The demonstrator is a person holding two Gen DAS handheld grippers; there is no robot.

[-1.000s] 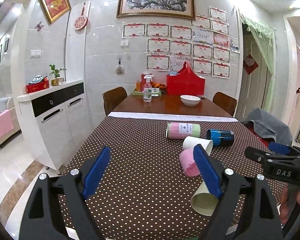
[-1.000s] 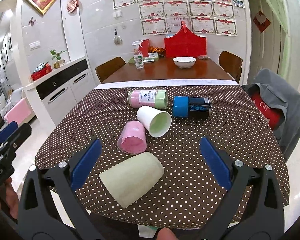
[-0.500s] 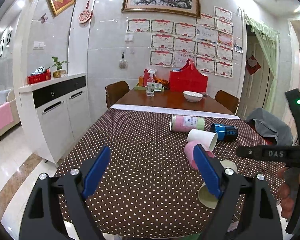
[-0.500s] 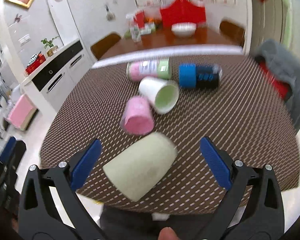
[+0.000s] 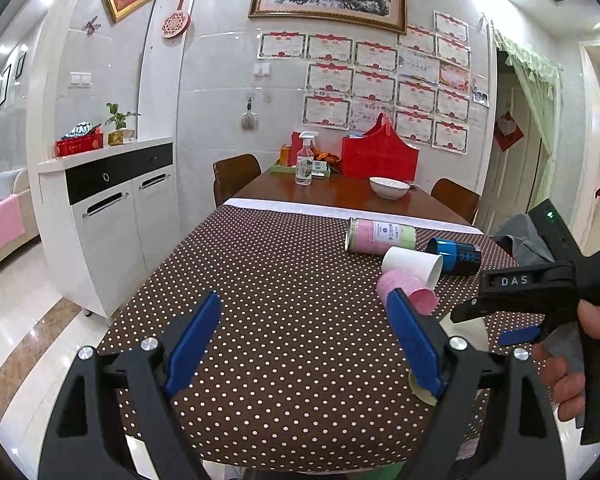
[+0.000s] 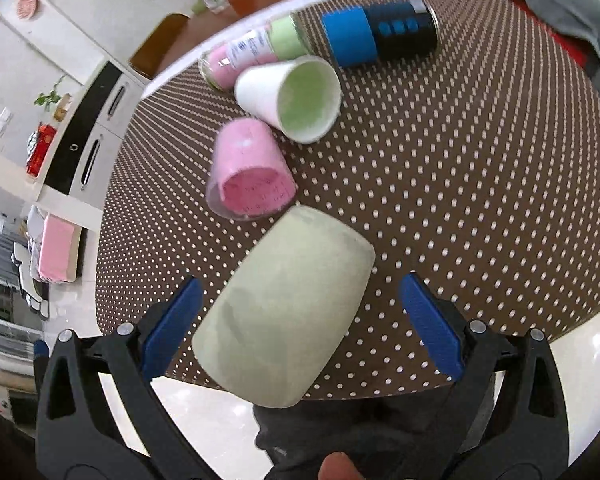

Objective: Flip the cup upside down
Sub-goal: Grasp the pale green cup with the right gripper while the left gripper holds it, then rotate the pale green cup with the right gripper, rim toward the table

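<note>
A pale green cup (image 6: pixel 284 312) lies on its side near the front edge of the dotted tablecloth (image 6: pixel 480 168). My right gripper (image 6: pixel 300 324) is open above it, its blue pads either side of the cup without touching. A pink cup (image 6: pixel 248 172) and a white cup (image 6: pixel 292 96) lie on their sides just beyond. In the left wrist view my left gripper (image 5: pixel 304 344) is open and empty over the cloth (image 5: pixel 260 280). The right gripper (image 5: pixel 532 292) shows at the right there, and the green cup (image 5: pixel 474 330) is mostly hidden behind it.
A pink and green can (image 6: pixel 252 52) and a blue and black can (image 6: pixel 380 32) lie on their sides behind the cups. A white bowl (image 5: pixel 389 187), a spray bottle (image 5: pixel 305 160) and a red bag (image 5: pixel 378 156) stand at the table's far end. A white cabinet (image 5: pixel 108 208) stands at the left.
My right gripper has moved forward and tilted down over the pale green cup, which now lies between its open fingers. The left gripper has shifted slightly and stays open.
</note>
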